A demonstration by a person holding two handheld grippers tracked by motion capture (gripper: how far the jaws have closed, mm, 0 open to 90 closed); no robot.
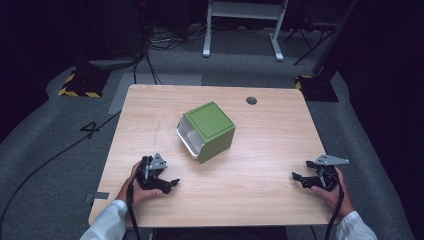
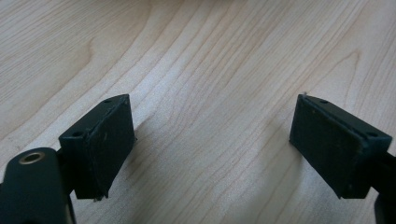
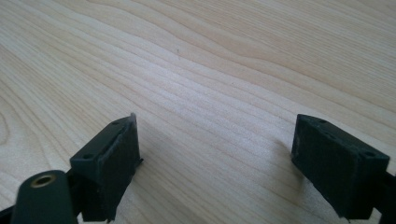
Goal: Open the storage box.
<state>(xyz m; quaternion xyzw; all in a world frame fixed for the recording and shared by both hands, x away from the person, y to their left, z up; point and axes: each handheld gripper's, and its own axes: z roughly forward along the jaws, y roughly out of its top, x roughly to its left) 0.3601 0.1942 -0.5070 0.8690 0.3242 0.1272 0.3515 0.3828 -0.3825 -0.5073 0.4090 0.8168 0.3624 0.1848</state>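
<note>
Both the left gripper and the right gripper rest low in the frame, jaws spread and empty, flanking the green box at centre, seemingly poised to approach it.

My wooden tabletop stands on a grey floor. Black cables lie there. A white frame stands behind, and the room is dark.

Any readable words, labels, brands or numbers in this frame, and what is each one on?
"4": a dark figure marked on the grey floor, left of the table.
The green box carries a thin dark outline on its top, no lettering.
The left gripper and right gripper show no readable marking.
</note>
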